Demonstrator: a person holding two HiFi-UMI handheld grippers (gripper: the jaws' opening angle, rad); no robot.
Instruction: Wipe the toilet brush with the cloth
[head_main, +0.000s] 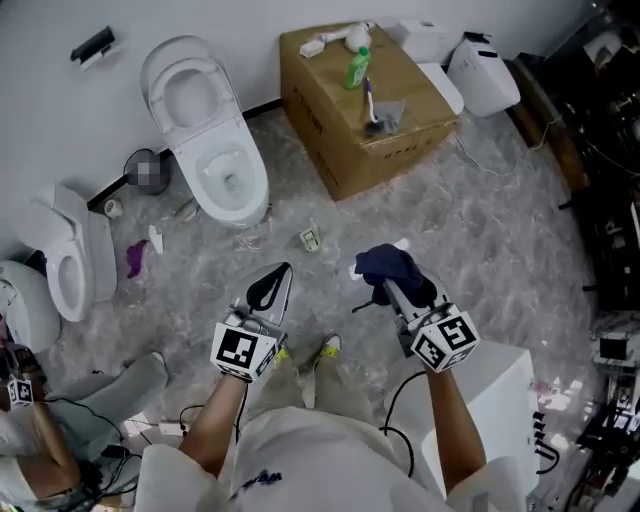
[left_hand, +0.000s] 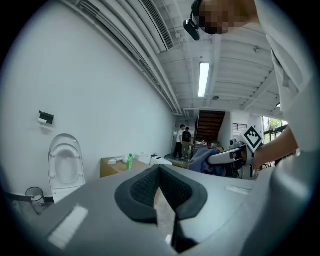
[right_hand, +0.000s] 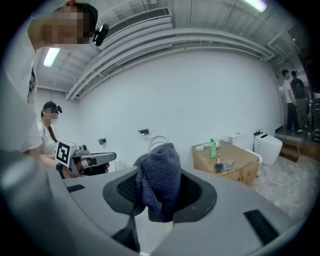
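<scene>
The toilet brush (head_main: 371, 108), purple-handled with dark bristles, lies on the cardboard box (head_main: 340, 150) at the far side of the room; it also shows in the right gripper view as a small brush (right_hand: 218, 164). My right gripper (head_main: 386, 284) is shut on a dark blue cloth (head_main: 387, 263), which hangs bunched over its jaws (right_hand: 159, 182). To its left, my left gripper (head_main: 279, 276) is held over the floor, shut with nothing in it (left_hand: 159, 172). Both grippers are well short of the box.
A green bottle (head_main: 357, 68) and white items stand on the box. An open toilet (head_main: 212, 150) is far left, another toilet (head_main: 78, 262) at the left edge, white fixtures (head_main: 484, 76) behind the box. Small litter (head_main: 310, 239) lies on the marbled floor. A person crouches at the lower left.
</scene>
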